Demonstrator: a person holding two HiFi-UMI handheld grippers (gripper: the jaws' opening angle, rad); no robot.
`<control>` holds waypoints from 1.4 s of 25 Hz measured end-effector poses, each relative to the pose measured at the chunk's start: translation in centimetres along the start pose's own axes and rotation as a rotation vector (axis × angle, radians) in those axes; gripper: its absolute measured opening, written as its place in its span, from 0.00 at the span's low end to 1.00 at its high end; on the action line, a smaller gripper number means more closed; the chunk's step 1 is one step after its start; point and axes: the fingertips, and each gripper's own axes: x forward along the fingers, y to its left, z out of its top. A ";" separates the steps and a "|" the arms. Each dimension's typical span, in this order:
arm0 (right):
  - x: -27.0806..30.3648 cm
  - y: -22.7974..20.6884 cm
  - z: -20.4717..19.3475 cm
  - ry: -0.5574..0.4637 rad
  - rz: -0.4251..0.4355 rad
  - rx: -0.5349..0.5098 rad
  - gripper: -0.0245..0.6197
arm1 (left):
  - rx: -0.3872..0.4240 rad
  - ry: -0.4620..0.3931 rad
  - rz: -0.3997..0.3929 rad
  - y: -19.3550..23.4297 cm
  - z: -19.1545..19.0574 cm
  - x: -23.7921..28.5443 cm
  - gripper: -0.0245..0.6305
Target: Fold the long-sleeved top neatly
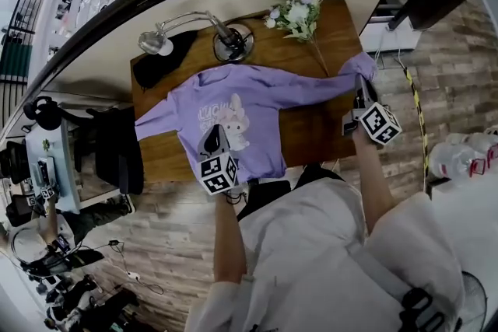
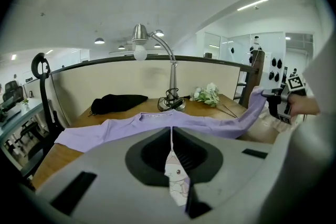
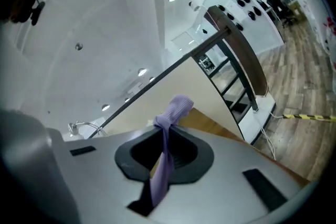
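A lilac long-sleeved top (image 1: 241,109) with a rabbit print lies spread on the wooden table (image 1: 311,132), front side up. My left gripper (image 1: 214,145) is shut on the fabric of the top's front near the hem; the printed cloth (image 2: 176,181) shows pinched between its jaws. My right gripper (image 1: 362,97) is shut on the cuff of the right-hand sleeve (image 3: 169,118), lifted off the table at its right edge, so the sleeve (image 2: 247,115) hangs taut. The other sleeve (image 1: 156,119) lies flat to the left.
A silver desk lamp (image 1: 222,39) with its base stands at the table's back edge. A bunch of white flowers (image 1: 296,15) lies at the back right, and a black cloth (image 1: 159,62) at the back left. A black chair (image 1: 117,148) stands left of the table.
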 end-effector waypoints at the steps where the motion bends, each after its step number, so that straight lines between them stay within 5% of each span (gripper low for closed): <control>1: -0.1 1.1 -0.1 -0.003 -0.002 -0.042 0.08 | 0.000 -0.001 -0.010 0.6 0.0 -0.2 0.08; 13: 0.5 18.2 -5.1 0.005 0.079 -0.468 0.08 | -0.013 -0.004 -0.070 11.9 0.8 -0.9 0.08; 24: 3.7 29.7 -13.6 0.049 0.124 -0.664 0.08 | -0.055 0.007 -0.106 21.1 -0.7 -0.8 0.08; 35: 6.4 36.2 -21.9 0.125 0.190 -0.884 0.08 | -0.046 0.054 -0.277 20.5 -2.2 2.2 0.08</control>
